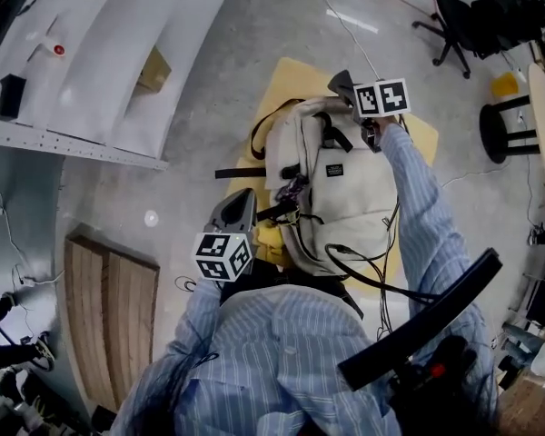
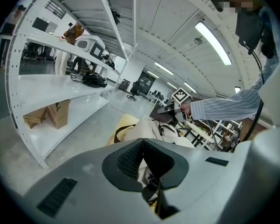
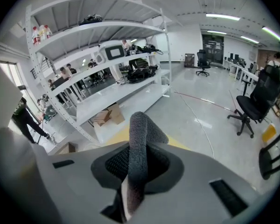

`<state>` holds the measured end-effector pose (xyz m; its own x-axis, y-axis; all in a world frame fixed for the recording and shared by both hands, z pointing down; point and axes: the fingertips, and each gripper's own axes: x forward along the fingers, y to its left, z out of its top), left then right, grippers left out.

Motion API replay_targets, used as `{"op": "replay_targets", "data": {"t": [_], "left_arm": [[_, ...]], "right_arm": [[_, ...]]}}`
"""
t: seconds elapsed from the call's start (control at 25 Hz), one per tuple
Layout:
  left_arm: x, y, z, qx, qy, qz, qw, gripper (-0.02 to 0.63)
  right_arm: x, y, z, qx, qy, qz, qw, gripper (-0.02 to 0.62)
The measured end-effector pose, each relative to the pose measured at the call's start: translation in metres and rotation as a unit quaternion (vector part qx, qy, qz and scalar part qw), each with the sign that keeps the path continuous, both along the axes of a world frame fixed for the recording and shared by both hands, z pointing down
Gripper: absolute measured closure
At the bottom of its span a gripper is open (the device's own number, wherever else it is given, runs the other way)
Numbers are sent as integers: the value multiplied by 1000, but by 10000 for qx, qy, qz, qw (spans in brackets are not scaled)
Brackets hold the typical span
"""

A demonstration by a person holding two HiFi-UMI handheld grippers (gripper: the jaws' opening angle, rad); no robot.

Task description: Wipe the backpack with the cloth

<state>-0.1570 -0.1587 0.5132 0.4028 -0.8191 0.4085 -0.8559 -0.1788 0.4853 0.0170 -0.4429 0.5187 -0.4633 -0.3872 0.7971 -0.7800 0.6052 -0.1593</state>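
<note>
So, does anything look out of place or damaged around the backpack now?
Nothing looks spilled or damaged. One black strap of the backpack trails loose past the yellow mat onto the floor, and the grey cloth stands bunched in the right gripper.

A yellow counter is noted on the grey floor. A beige backpack is laid upon it, with a strap toward 9 o'clock.

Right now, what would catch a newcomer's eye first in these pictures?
A cream backpack lies on a yellow mat on the floor, in the middle of the head view. At its far end the right gripper is clamped on a grey cloth. At its near side the left gripper grips a black strap.
</note>
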Motion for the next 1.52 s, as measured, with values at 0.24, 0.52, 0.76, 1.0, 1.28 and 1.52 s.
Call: {"op": "replay_targets", "data": {"t": [0.24,0.52,0.76,1.0,1.28,1.52], "left_arm": [[-11,7,1,-7,-5,-187,9998,601],[-19,14,-2,33,6,-399,9992,601],[-24,22,-3,25,24,-523,9986,601],[-26,30,-1,31,16,-587,9983,601],[-24,36,-3,56,-34,-542,9985,601],[-24,43,-4,64,-65,-557,9984,601]], "right_arm": [[-61,20,-2,-73,-90,-733,9972,541],[-119,41,-9,-94,-268,-1289,9912,541],[-158,56,-17,-145,-499,-1501,9873,541],[-162,53,-25,-16,-525,-1371,9892,541],[-181,81,-36,-192,-967,-1457,9844,541],[-179,113,-18,-366,-887,-1486,9842,541]]}}
